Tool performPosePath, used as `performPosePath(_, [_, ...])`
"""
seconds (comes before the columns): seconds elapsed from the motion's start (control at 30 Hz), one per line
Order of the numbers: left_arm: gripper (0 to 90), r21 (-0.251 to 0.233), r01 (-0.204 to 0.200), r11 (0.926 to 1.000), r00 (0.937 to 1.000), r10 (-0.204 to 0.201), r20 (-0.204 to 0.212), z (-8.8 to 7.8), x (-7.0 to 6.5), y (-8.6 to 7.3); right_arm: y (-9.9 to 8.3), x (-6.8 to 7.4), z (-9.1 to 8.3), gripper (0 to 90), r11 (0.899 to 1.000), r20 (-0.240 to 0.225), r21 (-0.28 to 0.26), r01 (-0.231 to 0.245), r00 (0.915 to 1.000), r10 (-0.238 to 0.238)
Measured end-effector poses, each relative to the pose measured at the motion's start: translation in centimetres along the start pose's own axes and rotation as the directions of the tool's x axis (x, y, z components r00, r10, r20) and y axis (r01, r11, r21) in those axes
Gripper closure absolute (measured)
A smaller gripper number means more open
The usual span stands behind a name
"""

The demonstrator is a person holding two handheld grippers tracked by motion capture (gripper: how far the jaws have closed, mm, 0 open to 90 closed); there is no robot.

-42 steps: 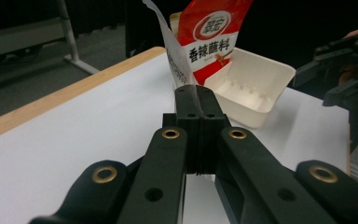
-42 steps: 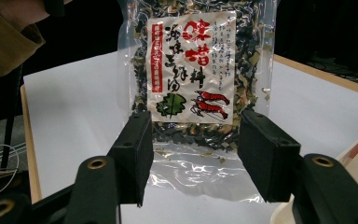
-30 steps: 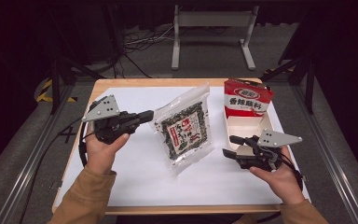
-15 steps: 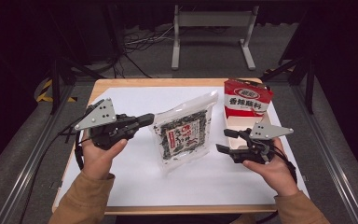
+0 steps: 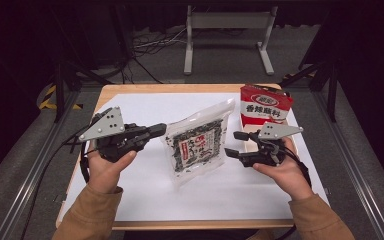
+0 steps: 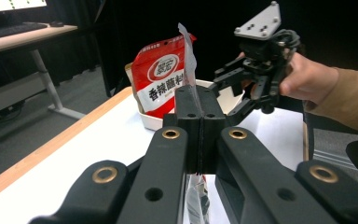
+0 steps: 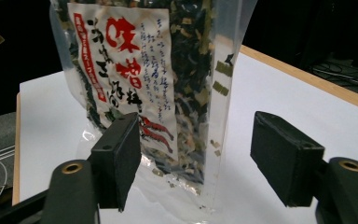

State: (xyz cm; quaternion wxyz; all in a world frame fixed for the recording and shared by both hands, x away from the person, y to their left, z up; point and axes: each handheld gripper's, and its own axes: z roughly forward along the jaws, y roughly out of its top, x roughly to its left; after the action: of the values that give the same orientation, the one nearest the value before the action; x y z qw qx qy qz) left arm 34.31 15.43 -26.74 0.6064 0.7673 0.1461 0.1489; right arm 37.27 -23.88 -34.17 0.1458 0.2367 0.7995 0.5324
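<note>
A clear bag of dried seaweed (image 5: 197, 145) with a red and white label hangs tilted over the white table cover. My left gripper (image 5: 162, 130) is shut on its left edge. In the left gripper view the jaws (image 6: 199, 116) are pressed together on the bag's thin seam (image 6: 186, 51). My right gripper (image 5: 233, 144) is just right of the bag. Its jaws have just been opening and now stand wide. In the right gripper view the bag (image 7: 144, 70) is a little ahead of the right gripper (image 7: 200, 161), and neither pad touches it.
A red snack pouch (image 5: 265, 107) stands in a white tray (image 6: 154, 123) at the table's back right, just behind my right gripper. The white cover (image 5: 130, 190) reaches almost to the wooden table edge (image 5: 180, 88). Metal frame rails run along both sides.
My right gripper has moved left toward the bag and its jaws have opened wider. The left gripper has stayed put, still holding the bag, which has shifted slightly.
</note>
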Motion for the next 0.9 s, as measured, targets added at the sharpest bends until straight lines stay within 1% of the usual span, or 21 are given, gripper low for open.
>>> performPosePath(0.1, [90.0,0.000,-0.014,0.9999,0.9999,0.014,0.007,0.0,-0.1,0.1,0.4,-0.5,0.9,30.6,1.000,-0.007,-0.001,-0.006,1.0000,0.006])
performPosePath(0.17, [90.0,-0.002,-0.010,1.0000,0.9999,0.010,0.009,0.1,-0.1,0.1,0.5,-0.5,1.1,30.2,1.000,-0.008,-0.003,-0.006,1.0000,0.006])
performPosePath(0.2, [90.0,-0.003,-0.007,1.0000,0.9999,0.007,0.009,0.1,-0.2,0.1,0.7,-0.6,1.5,29.0,1.000,-0.017,-0.006,-0.007,0.9998,0.007])
performPosePath(0.3, [90.0,-0.005,-0.006,1.0000,0.9999,0.006,0.013,0.1,-0.2,0.1,0.9,-0.7,1.9,27.7,1.000,-0.030,-0.016,-0.007,0.9995,0.007])
performPosePath(0.4, [90.0,-0.006,-0.007,1.0000,0.9998,0.007,0.019,0.1,-0.3,0.1,1.2,-0.8,2.4,27.3,1.000,-0.047,-0.027,0.002,0.9989,-0.003])
performPosePath(0.6, [90.0,-0.008,-0.006,0.9999,0.9997,0.006,0.022,0.1,-0.3,0.1,1.8,-0.7,3.7,26.3,0.999,-0.085,-0.017,0.027,0.9960,-0.029])
performPosePath(0.63, [90.0,-0.009,-0.007,0.9999,0.9997,0.007,0.024,0.1,-0.3,0.1,1.9,-0.7,3.9,26.2,0.999,-0.094,-0.015,0.029,0.9951,-0.031])
performPosePath(0.7, [90.0,-0.009,-0.013,0.9999,0.9995,0.013,0.028,0.1,-0.3,0.1,1.9,-0.7,4.3,27.9,0.998,-0.118,0.000,0.062,0.9911,-0.061])
performPosePath(0.77, [90.0,-0.010,-0.012,0.9999,0.9995,0.012,0.030,0.1,-0.2,0.1,1.9,-0.6,4.7,28.7,0.996,-0.139,0.001,0.085,0.9867,-0.084])
performPosePath(0.9, [90.0,-0.009,-0.001,1.0000,0.9995,0.001,0.032,0.1,-0.2,0.0,1.9,-0.5,5.3,32.1,0.995,-0.178,0.005,0.100,0.9792,-0.097])
